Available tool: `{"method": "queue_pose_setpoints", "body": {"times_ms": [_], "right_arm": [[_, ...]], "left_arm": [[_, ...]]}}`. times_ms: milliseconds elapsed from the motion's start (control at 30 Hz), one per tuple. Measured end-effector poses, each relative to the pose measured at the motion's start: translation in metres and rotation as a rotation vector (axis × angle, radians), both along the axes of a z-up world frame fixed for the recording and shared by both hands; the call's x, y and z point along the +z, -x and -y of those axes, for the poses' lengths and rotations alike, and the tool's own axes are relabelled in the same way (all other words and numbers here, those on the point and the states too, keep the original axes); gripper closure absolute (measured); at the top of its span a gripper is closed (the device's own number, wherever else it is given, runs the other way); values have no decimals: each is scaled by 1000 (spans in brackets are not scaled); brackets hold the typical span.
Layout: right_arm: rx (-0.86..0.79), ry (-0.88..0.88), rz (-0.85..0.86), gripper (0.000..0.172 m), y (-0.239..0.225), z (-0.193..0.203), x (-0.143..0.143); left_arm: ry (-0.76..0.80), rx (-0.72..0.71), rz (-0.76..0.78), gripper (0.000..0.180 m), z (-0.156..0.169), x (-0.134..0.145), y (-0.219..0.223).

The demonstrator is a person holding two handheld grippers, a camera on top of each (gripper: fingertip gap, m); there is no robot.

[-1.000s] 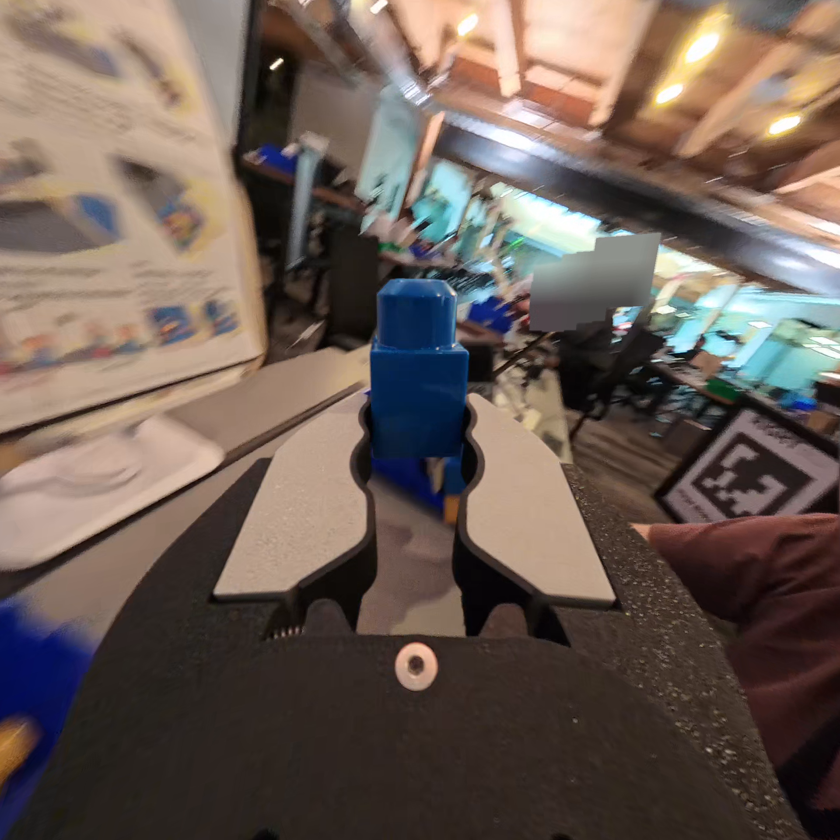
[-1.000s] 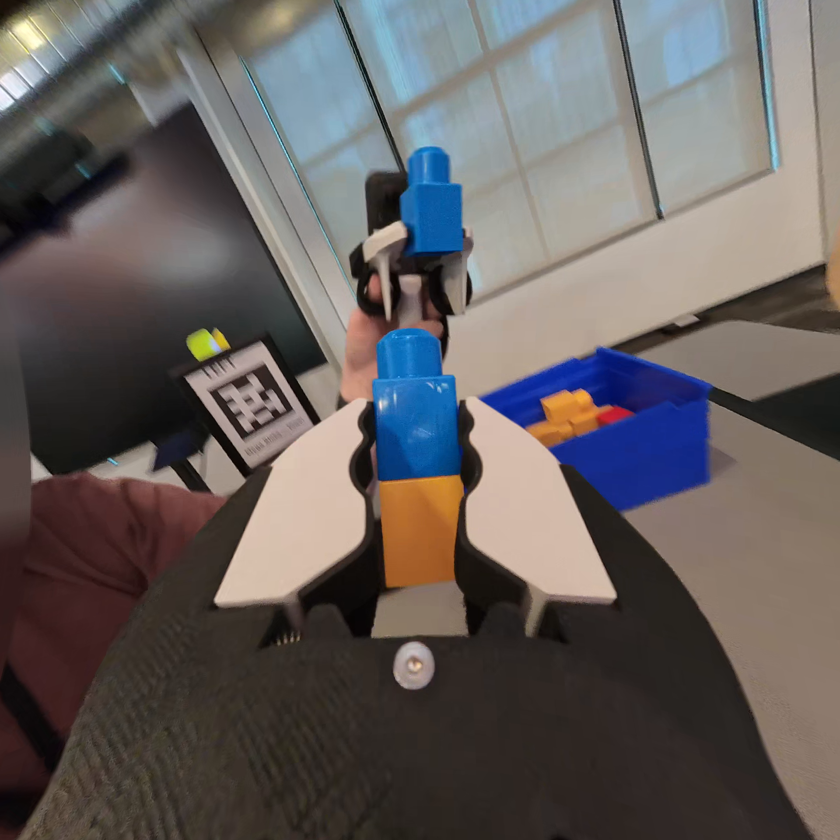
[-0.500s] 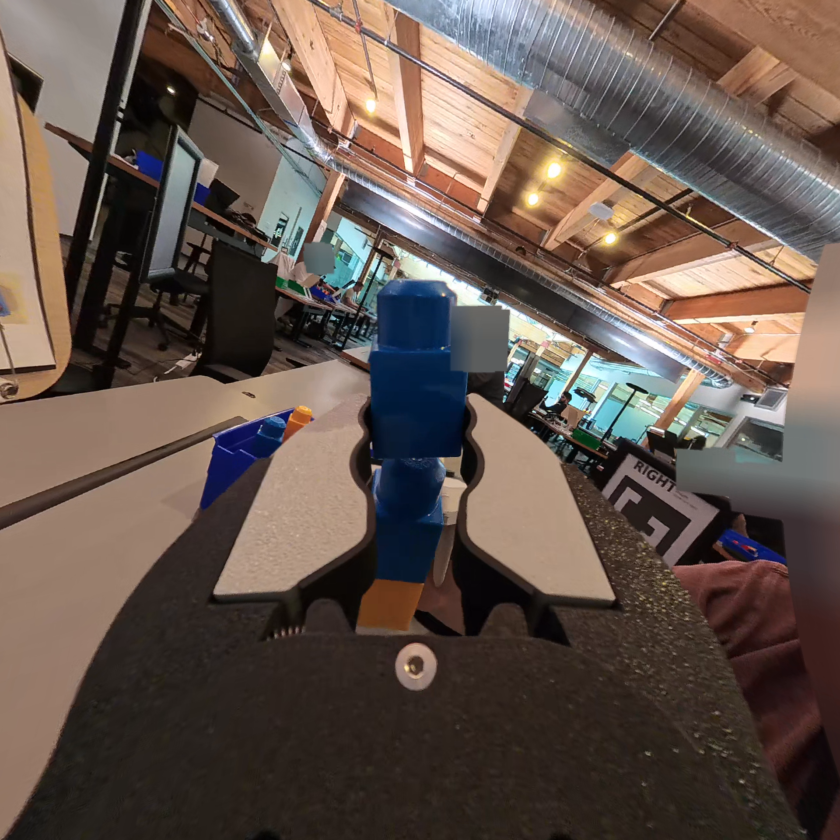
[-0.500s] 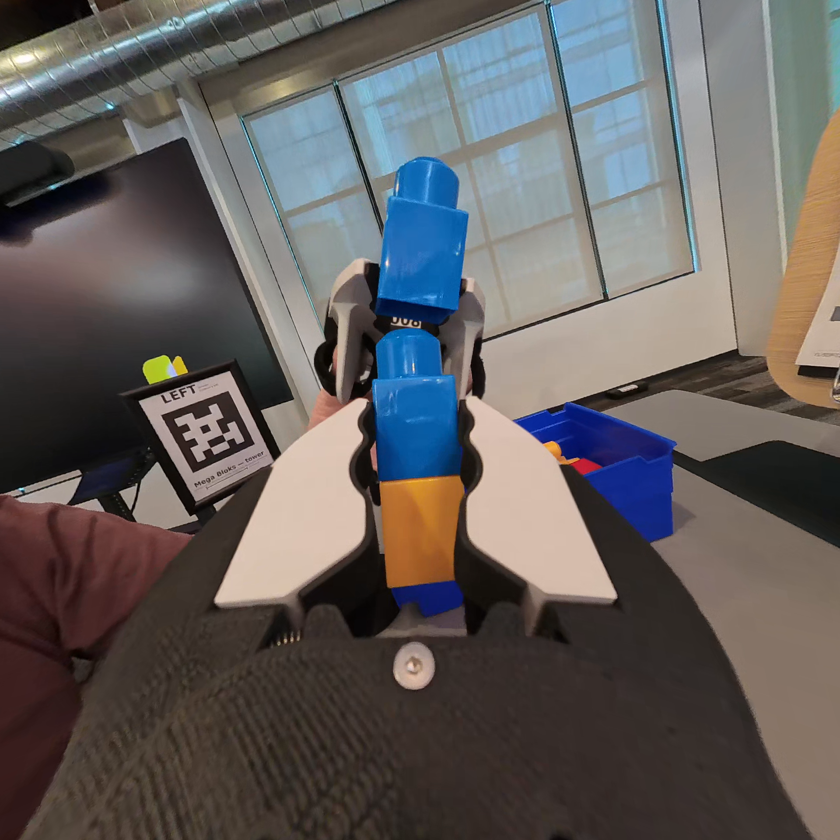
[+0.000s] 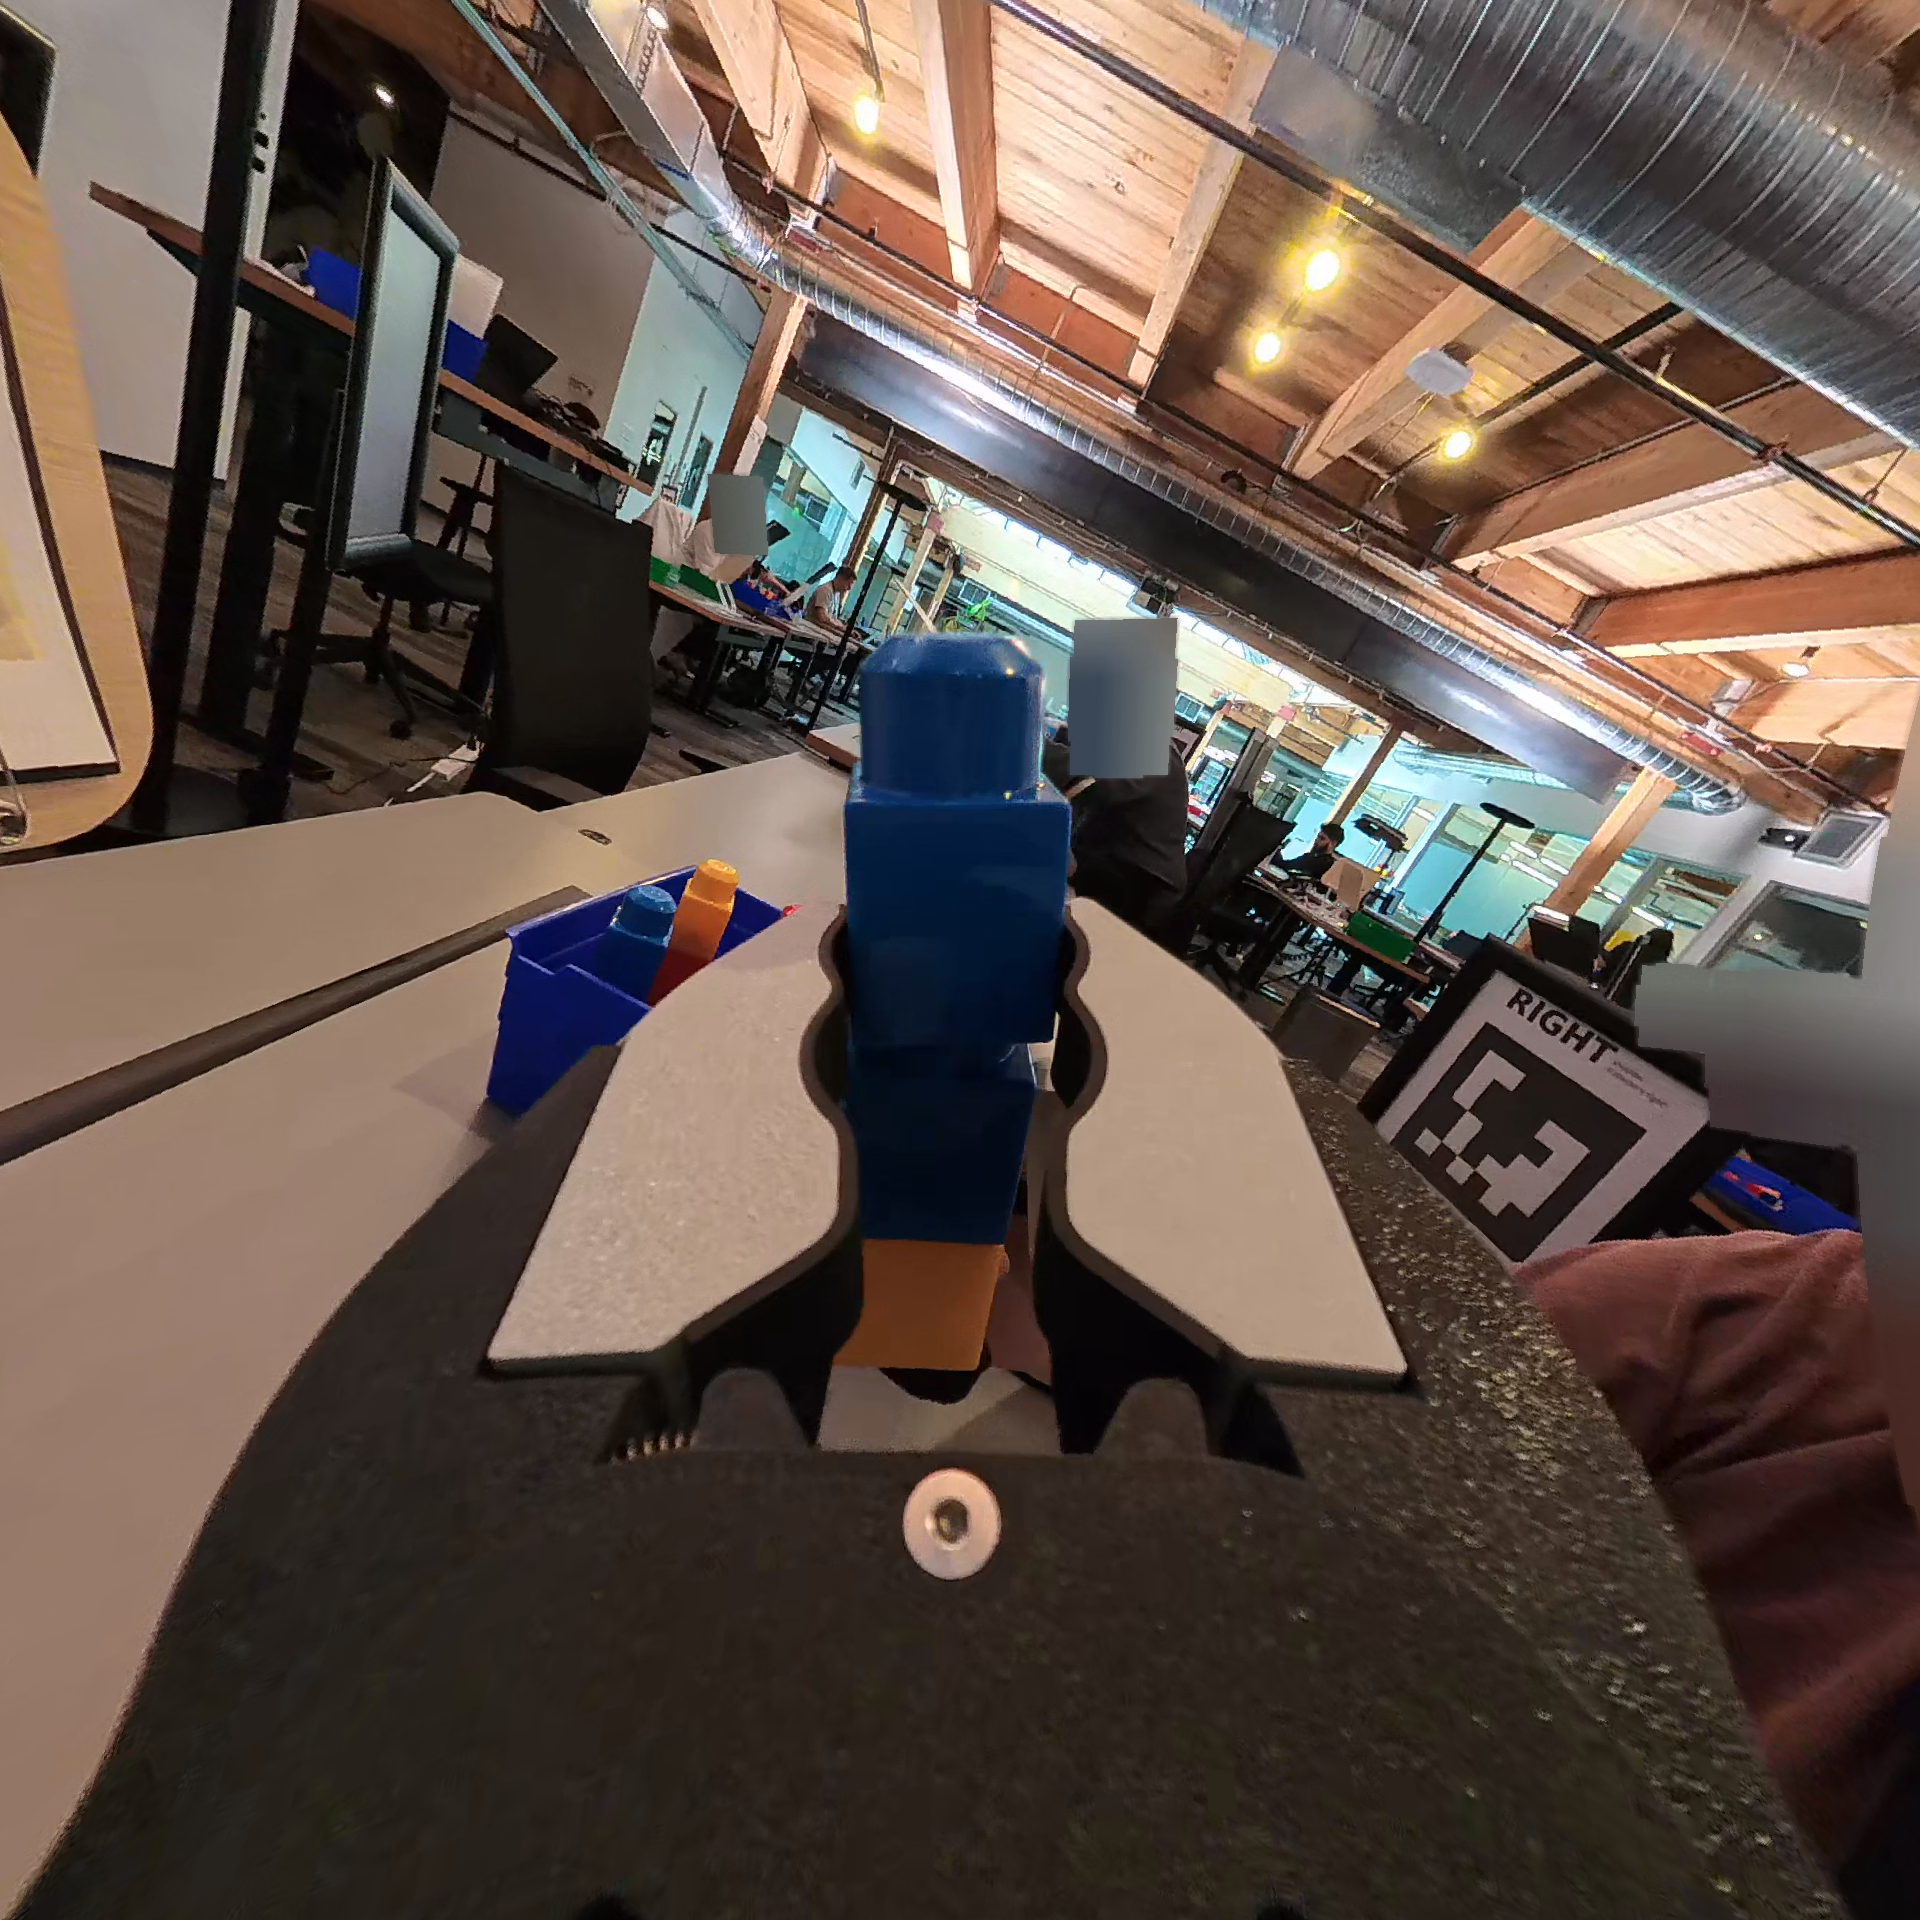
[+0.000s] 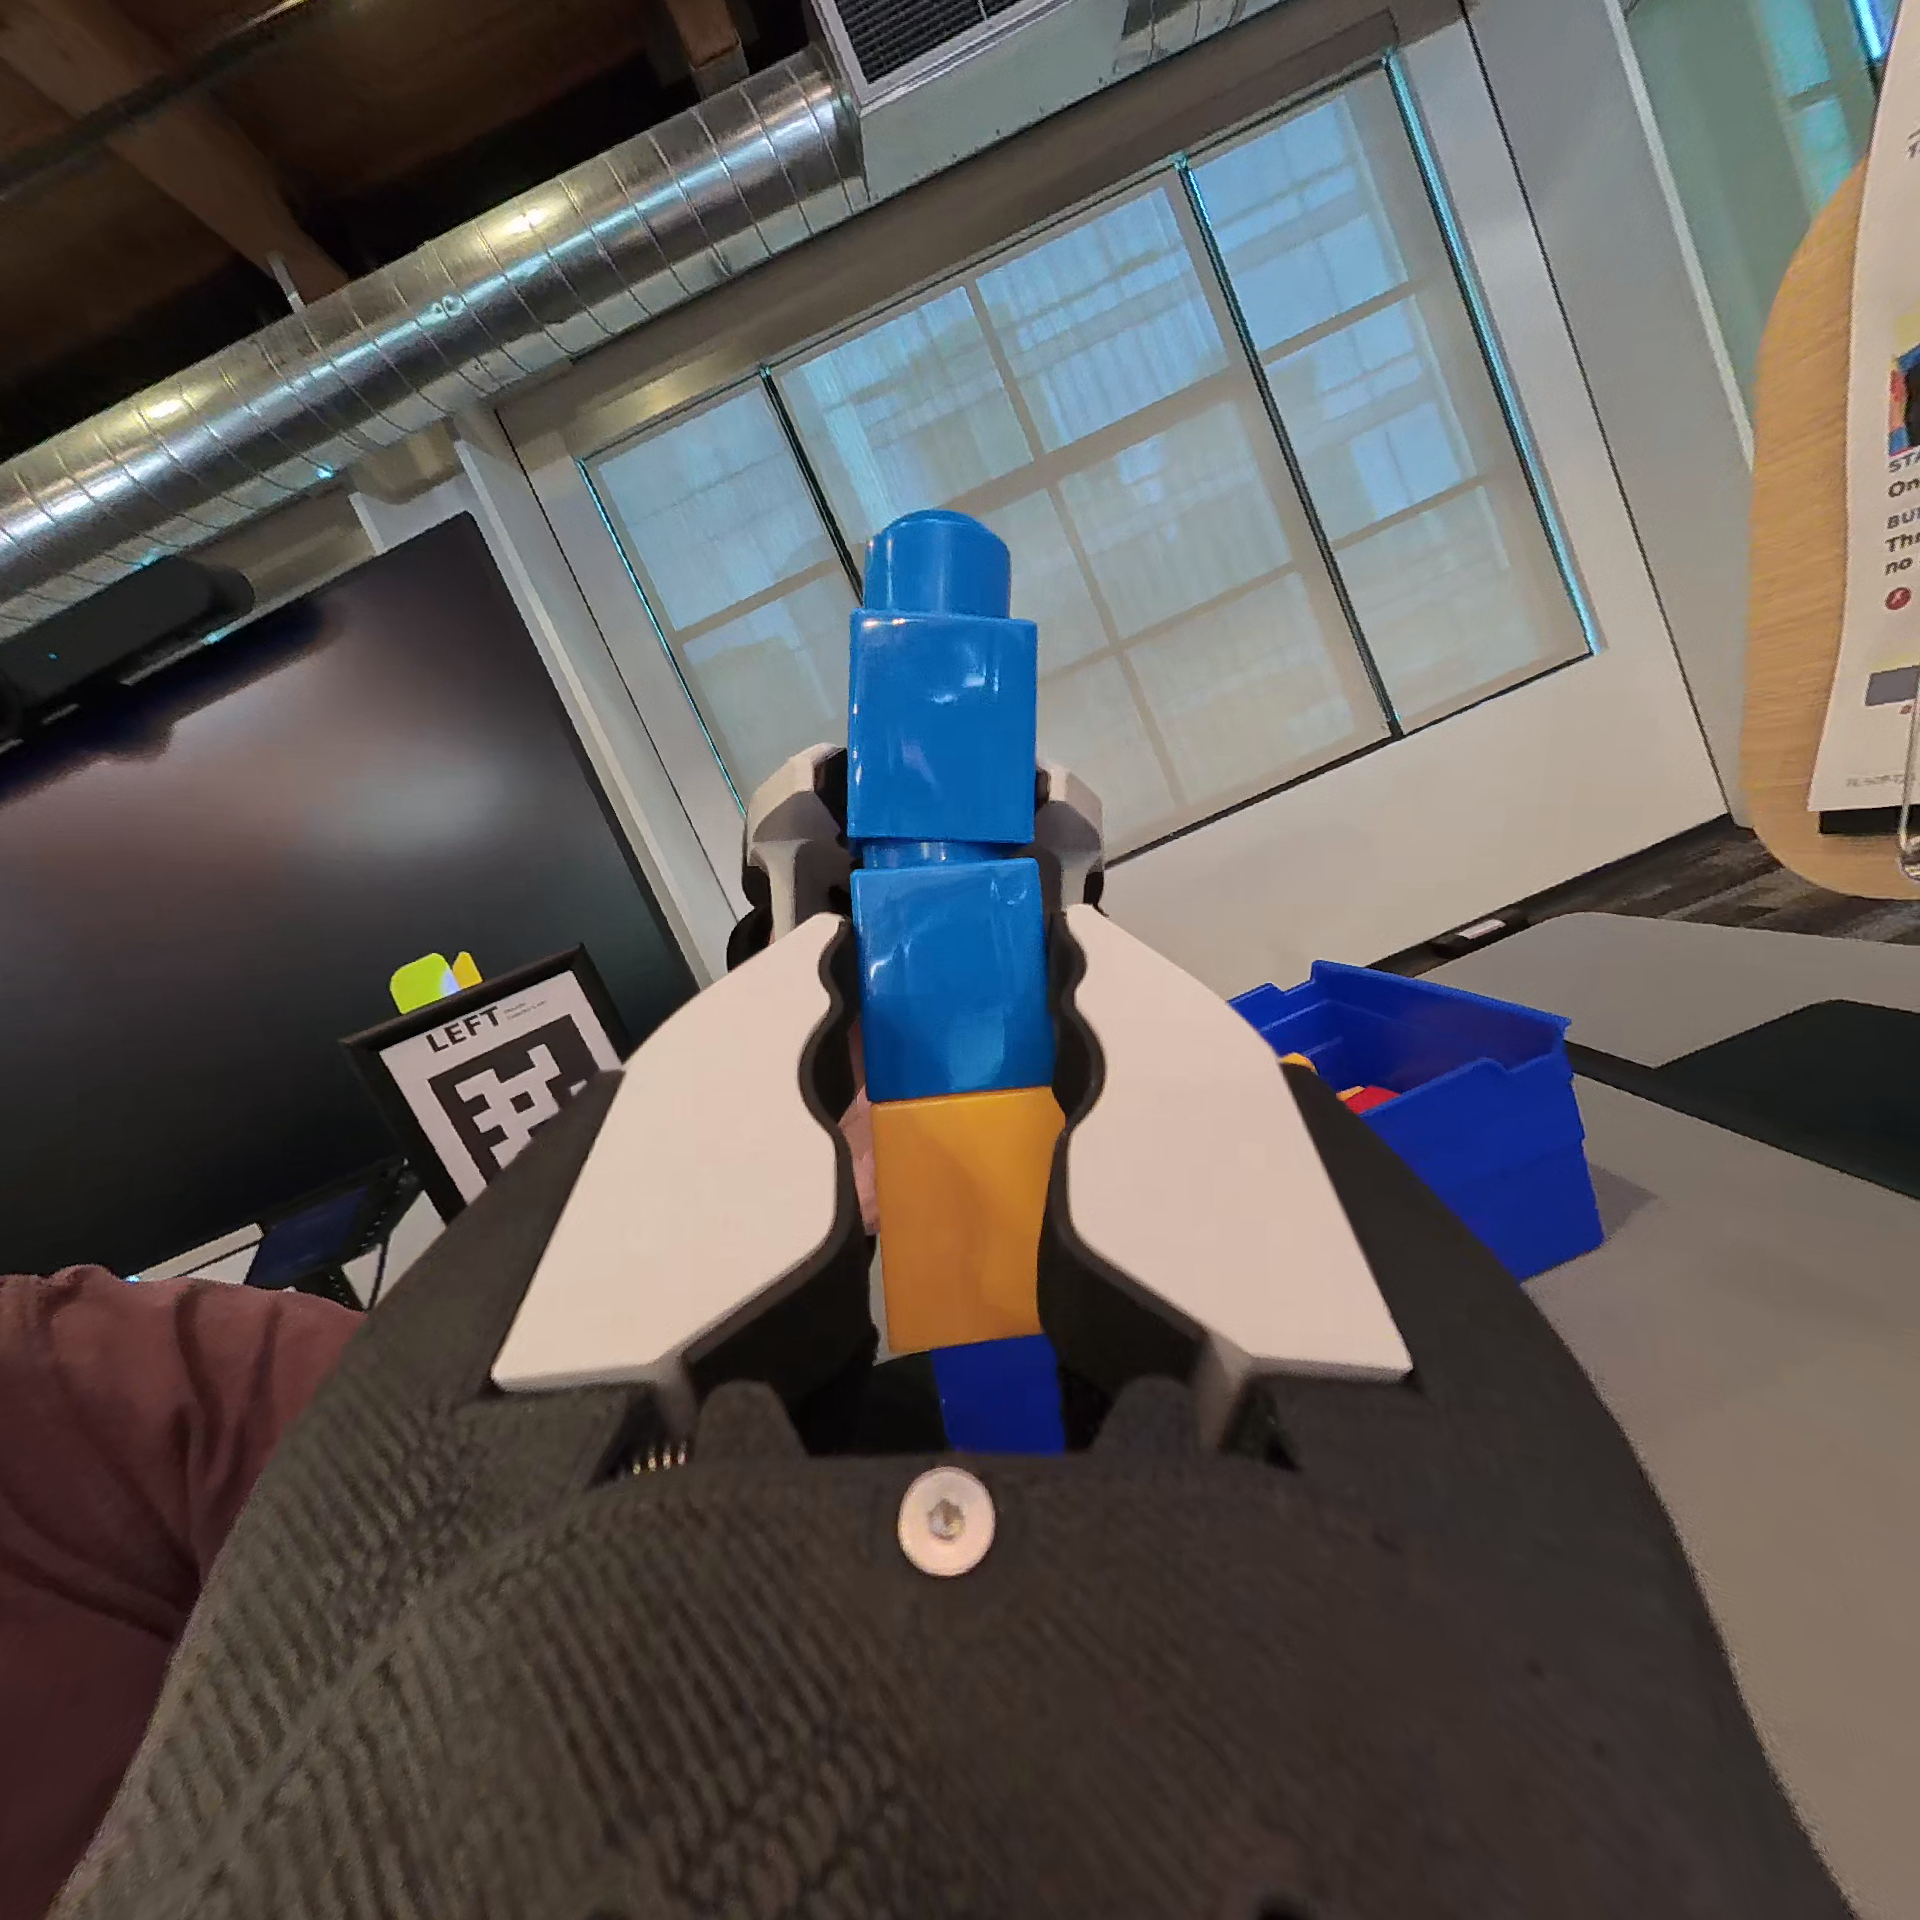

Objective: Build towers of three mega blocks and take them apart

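Above the surface point(image 5: 260, 1195), both tools are raised and tipped upward, meeting at one column of blocks. The left tool point(image 5: 956, 977) points up and away toward the ceiling beams, its two grey fingers point(image 5: 707, 1122) pinching the top blue block point(image 5: 956, 914) by its sides; that block's stud stands clear above the fingertips. Below it in the same column sit a second blue block point(image 5: 940, 1143) and an orange block point(image 5: 920, 1304).

The right tool point(image 6: 951, 997) also angles up, toward the window point(image 6: 1091, 499), and faces the left tool from the opposite side. Its fingers point(image 6: 1216, 1164) are closed on the column's lower part, pressing the sides of the middle blue block point(image 6: 951, 987), with the orange block point(image 6: 961, 1221) farther back between them. The top blue block point(image 6: 940, 727) rises above that, a narrow gap showing the stud between the two blue blocks, so the top one is not fully seated. The left tool's grey fingertips point(image 6: 790, 821) flank the top block from behind.

A maroon sleeve point(image 6: 125, 1455) lies to the left of the column in the right wrist view. A blue bin point(image 6: 1455, 1101) holding more blocks rests on the surface to the right of the column in that view, and to its left in the left wrist view. A framed marker card point(image 5: 1538, 1122) stands right of the column in the left wrist view.
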State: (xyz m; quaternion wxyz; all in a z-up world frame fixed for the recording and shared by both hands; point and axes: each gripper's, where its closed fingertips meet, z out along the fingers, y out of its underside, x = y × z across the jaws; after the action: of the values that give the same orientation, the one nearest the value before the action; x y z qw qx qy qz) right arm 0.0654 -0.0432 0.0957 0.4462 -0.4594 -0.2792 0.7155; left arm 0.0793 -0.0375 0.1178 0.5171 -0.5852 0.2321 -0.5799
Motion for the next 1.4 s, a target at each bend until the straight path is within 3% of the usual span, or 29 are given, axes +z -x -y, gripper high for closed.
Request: {"method": "queue_pose_setpoints", "body": {"times_ms": [233,467,567,667,1000,1133,1400], "right_arm": [[17,73,-40,137,-2,-4,-1],[93,-34,107,136,10,11,-3],[94,-59,169,123,14,13,-7],[132,-81,191,136,15,20,-10],[185,-99,217,136,14,24,-14],[214,-142,228,136,12,29,-14],[176,-168,254,136,14,28,-14]], "left_arm": [[-24,50,-18,144,-5,-4,-3],[-6,-11,-46,145,4,0,-1],[10,-38,-14,145,6,3,0],[-2,-41,-38,145,7,3,1],[-34,-67,-172,145,13,-6,0],[-27,-129,-178,145,20,-7,-2],[-60,-81,-181,145,17,-1,1]]}}
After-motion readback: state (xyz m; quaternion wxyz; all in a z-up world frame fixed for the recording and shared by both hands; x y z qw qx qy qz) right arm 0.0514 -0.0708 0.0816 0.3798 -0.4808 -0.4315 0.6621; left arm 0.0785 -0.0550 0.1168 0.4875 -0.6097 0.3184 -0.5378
